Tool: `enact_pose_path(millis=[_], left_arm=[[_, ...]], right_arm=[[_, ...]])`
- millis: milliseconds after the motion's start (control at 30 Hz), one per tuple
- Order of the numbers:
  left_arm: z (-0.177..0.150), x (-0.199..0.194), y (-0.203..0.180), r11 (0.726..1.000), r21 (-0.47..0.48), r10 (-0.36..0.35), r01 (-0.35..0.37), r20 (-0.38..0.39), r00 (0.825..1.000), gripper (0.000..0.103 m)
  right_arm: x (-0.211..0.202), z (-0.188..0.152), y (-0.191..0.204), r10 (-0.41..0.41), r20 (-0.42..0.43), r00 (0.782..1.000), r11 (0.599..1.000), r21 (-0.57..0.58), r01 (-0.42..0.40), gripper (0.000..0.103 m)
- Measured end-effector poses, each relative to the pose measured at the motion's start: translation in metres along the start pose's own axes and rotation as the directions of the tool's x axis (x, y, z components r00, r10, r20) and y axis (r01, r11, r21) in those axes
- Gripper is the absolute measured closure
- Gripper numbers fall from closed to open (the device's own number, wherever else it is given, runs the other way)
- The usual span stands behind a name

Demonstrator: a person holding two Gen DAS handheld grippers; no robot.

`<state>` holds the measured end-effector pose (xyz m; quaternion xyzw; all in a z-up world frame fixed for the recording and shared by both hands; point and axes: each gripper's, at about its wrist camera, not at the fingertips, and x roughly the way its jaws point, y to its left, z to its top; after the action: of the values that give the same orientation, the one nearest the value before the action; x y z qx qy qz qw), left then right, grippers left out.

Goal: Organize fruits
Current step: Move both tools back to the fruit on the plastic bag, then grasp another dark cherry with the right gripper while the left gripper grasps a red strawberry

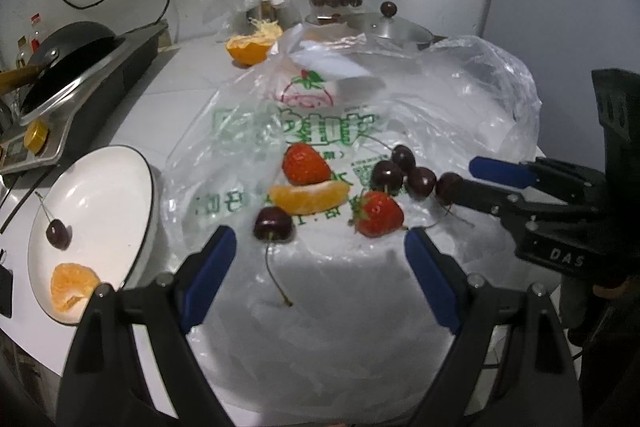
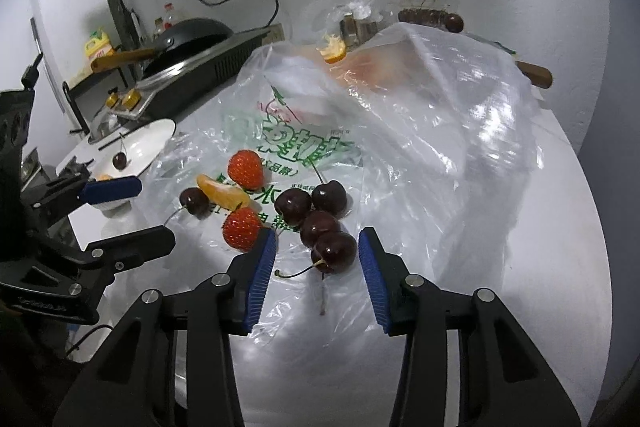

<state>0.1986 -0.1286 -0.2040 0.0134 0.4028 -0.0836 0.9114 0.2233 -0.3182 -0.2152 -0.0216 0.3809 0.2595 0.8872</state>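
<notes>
Two blue-padded black grippers hang over a crinkled clear plastic bag with green print (image 1: 304, 131) spread on a white table. Only the right wrist view shows the right gripper (image 2: 317, 253) from behind: its jaws stand partly apart, either side of the nearest dark red cherry (image 2: 334, 251), with a gap between each pad and the fruit. That cherry heads a touching cluster of four. The left wrist view sees the same gripper side-on (image 1: 466, 175), one finger crossing in front of that cherry, so the gap cannot be judged there. Only the left wrist view looks between the left gripper's (image 1: 320, 249) wide-spread jaws, which hold nothing; a lone stemmed cherry (image 1: 273, 223) lies just ahead of them. Beyond it lie an orange tangerine segment (image 1: 309, 195) and two red strawberries (image 1: 306, 163). To the left, a white black-rimmed plate (image 1: 120, 187) carries one cherry (image 1: 58, 234) and a peeled tangerine piece (image 1: 72, 291), the latter mostly hidden in the right wrist view.
</notes>
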Motion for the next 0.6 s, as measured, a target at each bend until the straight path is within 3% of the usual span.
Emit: enact_pose_path(millis=[333, 600], left_arm=[[0.004, 0.021, -0.009, 1.000, 0.013, -0.003, 0.003, -0.025, 1.000, 0.016], [0.008, 0.041, -0.023, 0.998, 0.048, -0.030, 0.033, -0.062, 0.998, 0.016]], right_arm=[[0.019, -0.003, -0.009, -0.011, -0.068, 0.998, 1.000, -0.018, 0.010, 0.066], [0.019, -0.003, -0.008, 0.006, -0.056, 0.998, 1.000, -0.027, -0.007, 0.073]])
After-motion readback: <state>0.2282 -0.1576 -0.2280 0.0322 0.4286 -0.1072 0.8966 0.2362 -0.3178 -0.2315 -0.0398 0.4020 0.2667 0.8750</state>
